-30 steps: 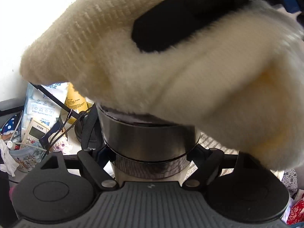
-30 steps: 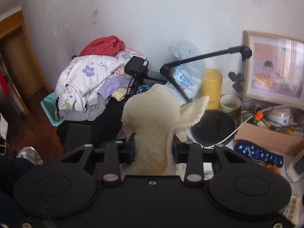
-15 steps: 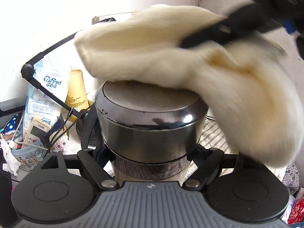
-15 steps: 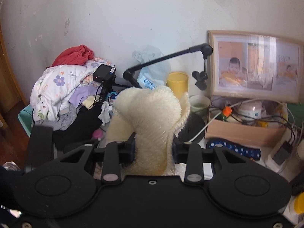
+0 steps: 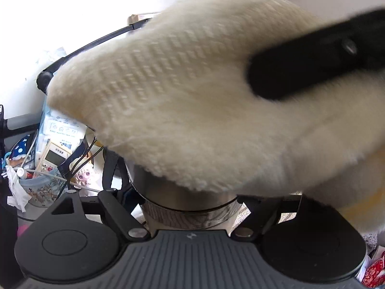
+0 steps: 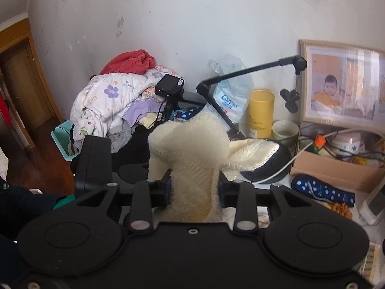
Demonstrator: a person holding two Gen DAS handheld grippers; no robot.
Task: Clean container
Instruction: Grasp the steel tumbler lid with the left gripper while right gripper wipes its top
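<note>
Left wrist view: the left gripper (image 5: 190,207) has its jaws closed around a steel container (image 5: 187,197), the shiny wall seated between the two fingers just ahead of the camera. A cream towel (image 5: 182,101) now covers the container's whole top; half a second ago the flat lid and rim were bare, with the towel swung up and off toward the far right, and a second ago it was down over the top as now. So the cloth is passing back and forth over the lid, a wiping stroke under way, task likely mid-course. The black finger (image 5: 312,67) of the right gripper crosses the upper right, pressed into the towel, blurred. Past the container, toward the table's far-left side, a remote (image 5: 54,155) and a small doll (image 5: 83,173) sit in clutter. Right wrist view: the right gripper (image 6: 195,187) has its jaws clamped tight on the towel, which bunches up and flops forward. The container is hidden beneath the cloth here. Far edge of the table: yellow canister (image 6: 261,114), framed photo (image 6: 341,84). Left gripper unchanged throughout, steadying the container.
</note>
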